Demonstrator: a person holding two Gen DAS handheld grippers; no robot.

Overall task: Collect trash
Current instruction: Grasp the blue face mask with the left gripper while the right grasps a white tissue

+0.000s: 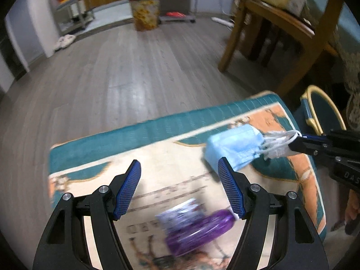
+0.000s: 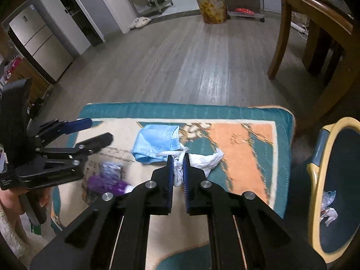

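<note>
My right gripper is shut on the white ear loops and a bit of white tissue, holding a blue face mask just above a teal and cream rug. The mask hangs from the right gripper in the left wrist view. My left gripper is open and empty above the rug, left of the mask. A purple bottle with a white cap lies on the rug under the left gripper. It also shows in the right wrist view.
A dark bin with a yellow rim, holding crumpled trash, stands right of the rug. A full patterned waste basket stands across the wooden floor. A wooden chair is at the right. Metal shelves line the far wall.
</note>
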